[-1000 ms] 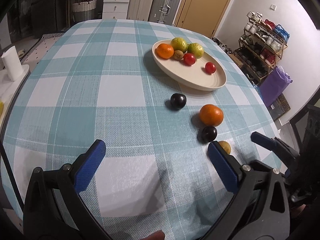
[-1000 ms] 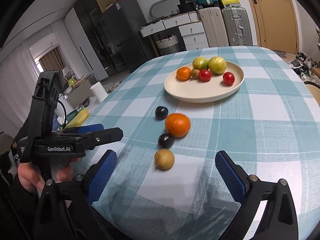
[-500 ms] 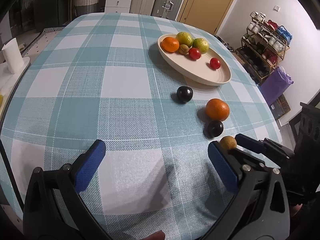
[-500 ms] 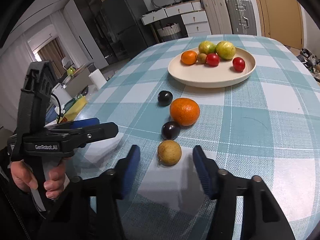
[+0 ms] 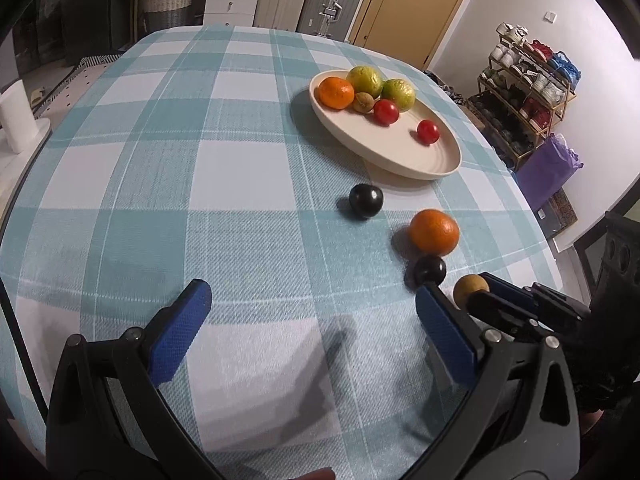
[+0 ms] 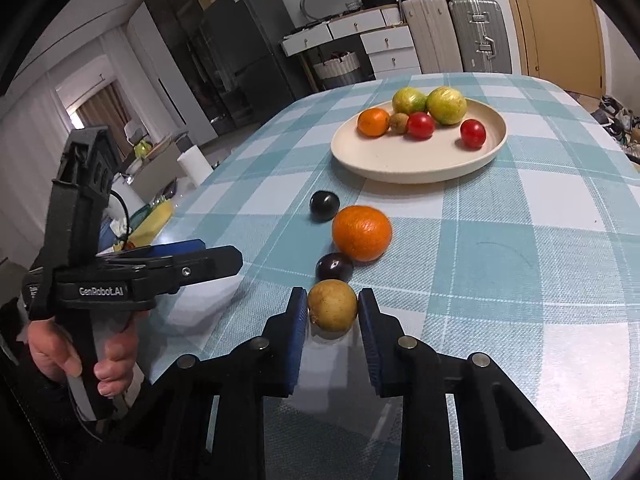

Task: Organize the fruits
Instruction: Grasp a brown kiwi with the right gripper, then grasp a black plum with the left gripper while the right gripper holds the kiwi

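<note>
My right tongs (image 6: 333,312) are clamped on the small tan fruit (image 6: 332,309), lower centre of the right wrist view, blue pads on both its flanks; the fruit sits on the checked table (image 6: 520,280) or barely off it, I cannot tell which. My left tongs (image 5: 312,320) stand wide open and empty, low in the left wrist view. Just above the tan fruit sits a dark plum (image 6: 334,266), touching or nearly touching it, then the large orange (image 6: 361,232) and a second dark plum (image 6: 324,205). The cream plate (image 6: 380,160), upper centre, already holds six fruits. Judgement: lift straight up first to avoid nudging the near plum, then carry to the bare near half of the plate and release low so it does not roll.
</note>
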Demonstrator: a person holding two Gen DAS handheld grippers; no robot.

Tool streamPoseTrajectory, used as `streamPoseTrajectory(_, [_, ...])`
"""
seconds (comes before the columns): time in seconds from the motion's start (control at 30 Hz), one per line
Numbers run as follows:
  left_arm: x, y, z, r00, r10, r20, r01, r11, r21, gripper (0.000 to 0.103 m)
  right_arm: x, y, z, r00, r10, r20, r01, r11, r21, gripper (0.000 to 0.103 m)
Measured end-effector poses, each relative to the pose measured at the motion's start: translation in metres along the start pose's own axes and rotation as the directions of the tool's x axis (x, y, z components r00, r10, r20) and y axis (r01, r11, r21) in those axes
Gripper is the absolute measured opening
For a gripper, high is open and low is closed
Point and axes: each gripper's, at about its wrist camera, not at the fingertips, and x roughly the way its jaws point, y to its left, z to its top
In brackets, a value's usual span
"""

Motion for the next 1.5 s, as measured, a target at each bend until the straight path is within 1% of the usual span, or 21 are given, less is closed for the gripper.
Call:
streamPoseTrajectory(0.1, [0.003,-0.003,0.007,1.0,0.002,0.006,-0.002,1.0,0.008,0.101,-0.003,-0.004,0.002,1.0,0.004,0.011,-0.004,1.0,0.005,0.027])
streamPoseTrajectory(0.23, [0.012,-0.009,0.015,1.0,0.0,-0.005,0.0,1.0,0.012,0.101,-0.007,-0.007,0.007,1.0,0.008,0.023,-0.008,1.0,-0.005,0.027])
streamPoseTrajectory(0.47, [0.027,-0.013,0.03,1.0,-0.002,-0.022,0.002,1.0,-0.008,0.101,-0.01,-0.017,0.013,0.999,0.018,0.038,-0.018,1.0,0.015,0.027])
streamPoseTrajectory(0.73, [0.041,-0.014,0.05,0.999,-0.043,-0.023,0.042,0.999,-0.024,0.101,-0.007,-0.028,0.015,0.999,0.031,0.028,-0.032,0.999,0.034,0.027])
streamPoseTrajectory(0.9, [0.047,-0.018,0.06,0.998,-0.052,-0.024,0.052,0.999,-0.005,0.099,-0.006,-0.037,0.019,0.999,0.034,0.029,-0.036,0.998,0.054,0.027])
streamPoseTrajectory(1.0, [0.053,-0.024,0.065,0.999,-0.043,-0.033,0.044,0.999,0.022,0.092,-0.007,-0.042,0.023,0.999,0.037,0.034,-0.04,0.997,0.07,0.027])
streamPoseTrajectory(1.07, [0.056,-0.027,0.067,0.998,-0.038,-0.042,0.039,0.998,0.043,0.085,-0.009,-0.045,0.025,0.999,0.037,0.039,-0.04,0.996,0.075,0.027])
streamPoseTrajectory(1.1, [0.058,-0.028,0.068,0.998,-0.041,-0.046,0.044,0.998,0.053,0.08,-0.009,-0.046,0.026,0.998,0.039,0.04,-0.042,0.996,0.077,0.027])
streamPoseTrajectory(1.17, [0.061,-0.029,0.069,0.997,-0.048,-0.061,0.051,0.997,0.06,0.075,-0.011,-0.048,0.028,0.998,0.04,0.044,-0.043,0.996,0.076,0.027])
streamPoseTrajectory(1.23, [0.065,-0.031,0.07,0.995,-0.069,-0.076,0.074,0.995,0.061,0.061,-0.012,-0.049,0.031,0.998,0.042,0.046,-0.045,0.996,0.074,0.027])
streamPoseTrajectory(1.3, [0.067,-0.032,0.07,0.994,-0.078,-0.083,0.084,0.994,0.069,0.055,-0.011,-0.05,0.033,0.998,0.042,0.045,-0.046,0.996,0.075,0.027])
streamPoseTrajectory(1.4, [0.067,-0.036,0.071,0.99,-0.108,-0.087,0.115,0.991,0.073,0.042,-0.009,-0.053,0.037,0.998,0.043,0.043,-0.046,0.996,0.078,0.027])
streamPoseTrajectory(1.47, [0.066,-0.038,0.072,0.987,-0.128,-0.094,0.136,0.987,0.085,0.038,-0.009,-0.054,0.038,0.998,0.046,0.042,-0.049,0.996,0.08,0.027])
streamPoseTrajectory(1.5, [0.066,-0.04,0.071,0.987,-0.129,-0.097,0.138,0.986,0.095,0.031,-0.009,-0.054,0.039,0.998,0.047,0.042,-0.05,0.996,0.08,0.027])
